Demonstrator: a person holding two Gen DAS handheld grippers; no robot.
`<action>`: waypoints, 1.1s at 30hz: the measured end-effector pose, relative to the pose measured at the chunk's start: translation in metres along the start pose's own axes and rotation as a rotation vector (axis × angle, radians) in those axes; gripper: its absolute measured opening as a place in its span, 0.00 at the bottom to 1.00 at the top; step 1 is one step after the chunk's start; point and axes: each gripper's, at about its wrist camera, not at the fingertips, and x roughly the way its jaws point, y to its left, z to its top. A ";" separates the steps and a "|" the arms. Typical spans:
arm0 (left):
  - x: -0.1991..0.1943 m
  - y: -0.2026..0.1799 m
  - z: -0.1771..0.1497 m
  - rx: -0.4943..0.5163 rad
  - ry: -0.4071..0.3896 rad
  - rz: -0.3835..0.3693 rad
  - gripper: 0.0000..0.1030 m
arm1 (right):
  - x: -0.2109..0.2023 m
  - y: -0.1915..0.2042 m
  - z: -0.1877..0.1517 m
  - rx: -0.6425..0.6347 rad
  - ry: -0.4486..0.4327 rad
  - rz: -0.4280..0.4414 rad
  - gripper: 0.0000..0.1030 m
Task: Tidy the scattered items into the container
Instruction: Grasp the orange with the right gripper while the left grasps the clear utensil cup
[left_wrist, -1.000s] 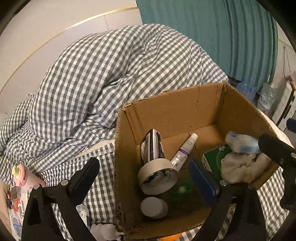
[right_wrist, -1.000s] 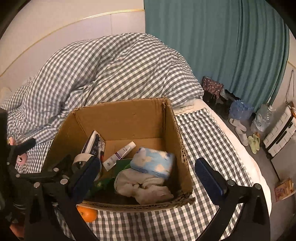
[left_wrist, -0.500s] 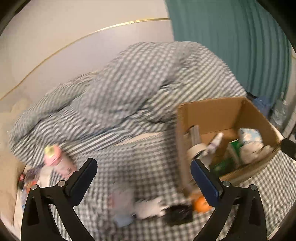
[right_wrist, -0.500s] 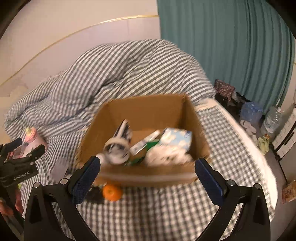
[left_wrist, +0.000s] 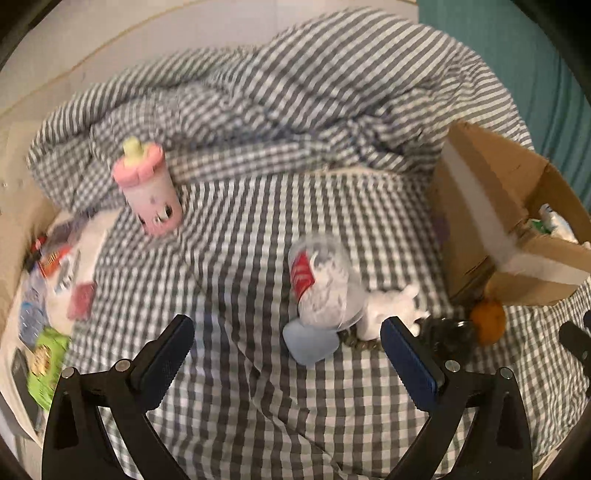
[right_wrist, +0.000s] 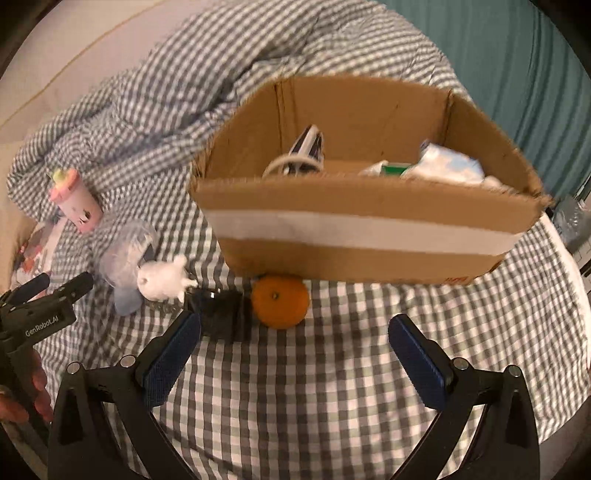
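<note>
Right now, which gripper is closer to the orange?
Right. The orange lies just ahead of the open right gripper, against the box. The open left gripper faces the clear cup, with the orange off to its right.

Left wrist cam sits over the checked bedsheet, tilted down and toward the rumpled duvet, with the cardboard box squeezed against its right edge. Right wrist cam sits lower, facing the box's taped front fairly close. Both catch the orange, white plush toy and pink cup.
</note>
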 end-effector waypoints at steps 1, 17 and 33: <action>0.006 -0.002 0.001 -0.004 0.008 0.000 1.00 | 0.006 0.002 -0.001 0.000 0.007 -0.009 0.99; 0.089 -0.031 0.039 -0.067 0.073 0.023 1.00 | 0.091 -0.010 0.001 0.146 0.060 -0.066 0.97; 0.138 -0.022 0.034 -0.147 0.203 0.061 0.67 | 0.104 -0.008 -0.002 0.162 0.100 -0.009 0.54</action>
